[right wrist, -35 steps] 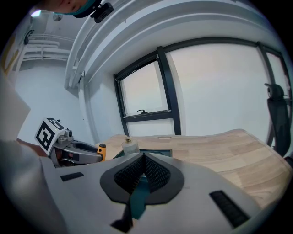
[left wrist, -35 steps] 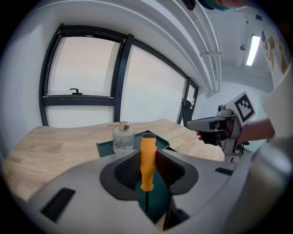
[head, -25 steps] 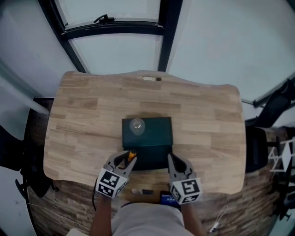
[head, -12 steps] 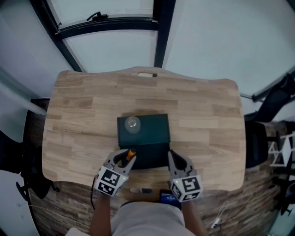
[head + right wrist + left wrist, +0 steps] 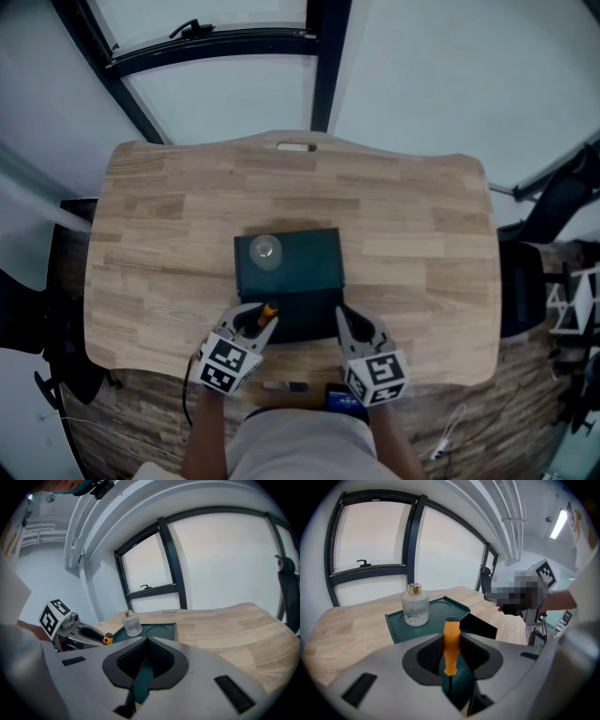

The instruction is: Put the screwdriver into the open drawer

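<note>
The screwdriver (image 5: 451, 644) is clenched between the jaws of the left gripper (image 5: 255, 325). The pads press on both sides of its orange handle. The handle stands upright in the left gripper view, black cap at the top, and the thin shaft runs down toward the camera. In the head view the handle end sits over the near left part of the open drawer (image 5: 305, 326). The tool is held in the grip, not lying in the drawer.

The drawer is pulled out toward the person from the near side of a dark green box (image 5: 300, 267). Its inside appears dark, and its contents cannot be made out.

The right gripper (image 5: 351, 325) lies along the drawer's right side, with its tips at the drawer's right wall. In the right gripper view its jaws are drawn together on a narrow green strip that runs along between the pads, apparently that wall.

A clear glass bottle (image 5: 265, 251) with a gold cap stands upright on the left part of the box top. A round recess shows in the top just to its right.

The box rests near the middle of a light wooden table (image 5: 412, 225), toward the near edge. A black-framed window (image 5: 319, 56) lies beyond the far edge.
</note>
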